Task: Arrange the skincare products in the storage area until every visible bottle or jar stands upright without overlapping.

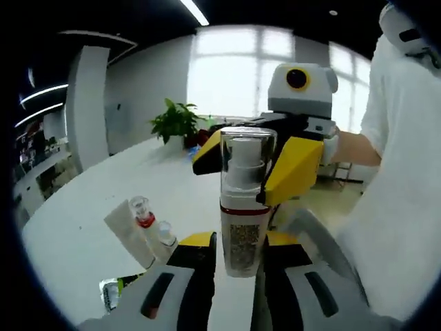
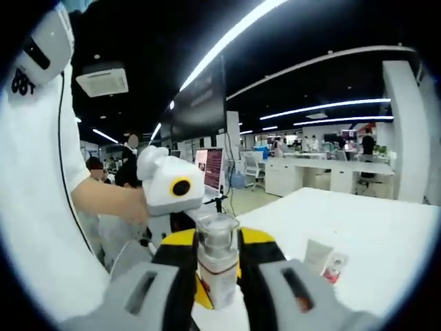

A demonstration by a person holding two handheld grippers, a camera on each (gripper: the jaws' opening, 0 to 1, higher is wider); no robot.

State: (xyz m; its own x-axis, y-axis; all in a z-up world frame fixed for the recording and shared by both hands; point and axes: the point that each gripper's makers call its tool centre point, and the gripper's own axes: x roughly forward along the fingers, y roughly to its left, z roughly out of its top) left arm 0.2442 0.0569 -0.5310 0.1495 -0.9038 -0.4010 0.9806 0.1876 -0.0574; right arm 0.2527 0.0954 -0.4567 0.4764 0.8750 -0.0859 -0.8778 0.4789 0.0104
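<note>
Both claws grip one clear-capped white pump bottle with a red band (image 1: 242,207), held upright above the white tabletop (image 1: 83,234). The left claw (image 1: 239,265) pinches its lower body; the right claw (image 2: 217,276) closes on it from the opposite side. Left of the left claw lie a white tube (image 1: 127,231) and a small clear red-collared bottle (image 1: 142,210).

The bottle (image 1: 242,207) is white with a clear cap, a dark red band and a speckled dark label. Each hand-held gripper (image 1: 238,272) is grey, black and yellow; the counter (image 1: 89,227) is white. On it lie a beige tube (image 1: 127,231), a red-collared clear vial (image 1: 143,212) and a green plant (image 1: 176,121).
</note>
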